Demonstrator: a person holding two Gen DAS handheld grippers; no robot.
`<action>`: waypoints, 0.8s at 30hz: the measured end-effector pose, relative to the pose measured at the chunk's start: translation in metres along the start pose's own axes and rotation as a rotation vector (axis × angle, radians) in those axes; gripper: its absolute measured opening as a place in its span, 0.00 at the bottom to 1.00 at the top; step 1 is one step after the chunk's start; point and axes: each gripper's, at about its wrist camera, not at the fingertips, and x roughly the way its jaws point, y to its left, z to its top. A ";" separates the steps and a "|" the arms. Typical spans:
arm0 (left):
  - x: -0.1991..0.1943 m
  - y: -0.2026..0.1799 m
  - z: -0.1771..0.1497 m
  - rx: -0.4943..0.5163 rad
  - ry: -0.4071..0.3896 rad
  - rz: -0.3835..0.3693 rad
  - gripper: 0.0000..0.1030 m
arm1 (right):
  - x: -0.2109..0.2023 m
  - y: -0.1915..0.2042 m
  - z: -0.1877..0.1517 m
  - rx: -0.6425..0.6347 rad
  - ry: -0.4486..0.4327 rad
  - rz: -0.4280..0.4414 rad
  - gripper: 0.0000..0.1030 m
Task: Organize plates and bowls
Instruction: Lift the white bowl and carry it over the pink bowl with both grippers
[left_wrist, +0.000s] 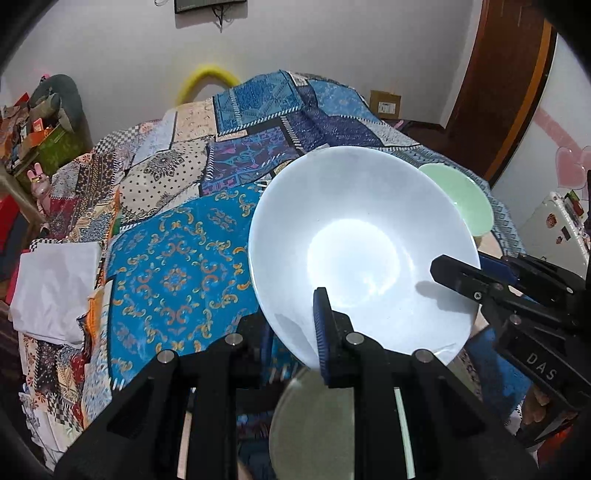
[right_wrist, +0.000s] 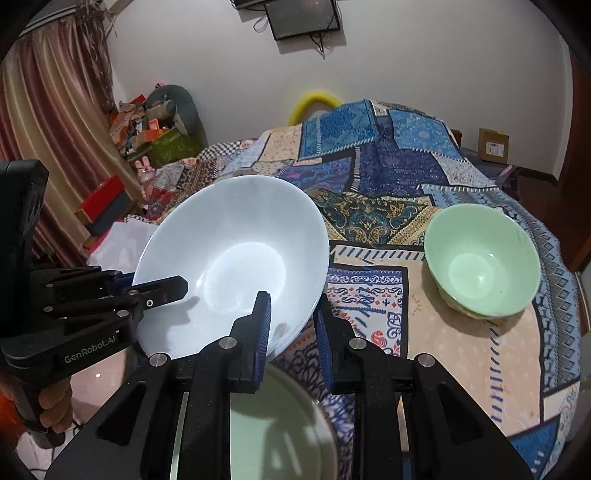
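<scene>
A large white bowl (left_wrist: 362, 254) is held tilted above the bed; it also shows in the right wrist view (right_wrist: 236, 266). My left gripper (left_wrist: 295, 328) is shut on its near-left rim. My right gripper (right_wrist: 295, 332) straddles its other rim, and the right gripper's finger (left_wrist: 458, 277) lies inside the bowl in the left wrist view. The left gripper's finger (right_wrist: 162, 288) shows inside the bowl in the right wrist view. A green bowl (right_wrist: 480, 262) stands upright on the bedspread to the right, partly hidden behind the white bowl in the left wrist view (left_wrist: 469, 199). A pale green dish (right_wrist: 280, 417) lies below the grippers.
The patchwork bedspread (right_wrist: 388, 177) covers the bed. Folded white cloth (left_wrist: 55, 288) lies at its left edge. Boxes and clutter (right_wrist: 155, 136) stand at the far left by a curtain. A cardboard box (right_wrist: 493, 146) sits by the far wall.
</scene>
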 end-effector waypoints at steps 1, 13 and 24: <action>-0.007 0.000 -0.002 -0.001 -0.007 0.001 0.19 | -0.004 0.002 0.000 -0.003 -0.005 0.002 0.21; -0.065 0.008 -0.032 -0.028 -0.058 0.020 0.19 | -0.033 0.034 -0.008 -0.040 -0.042 0.031 0.21; -0.097 0.032 -0.063 -0.071 -0.072 0.049 0.19 | -0.039 0.067 -0.021 -0.072 -0.040 0.071 0.21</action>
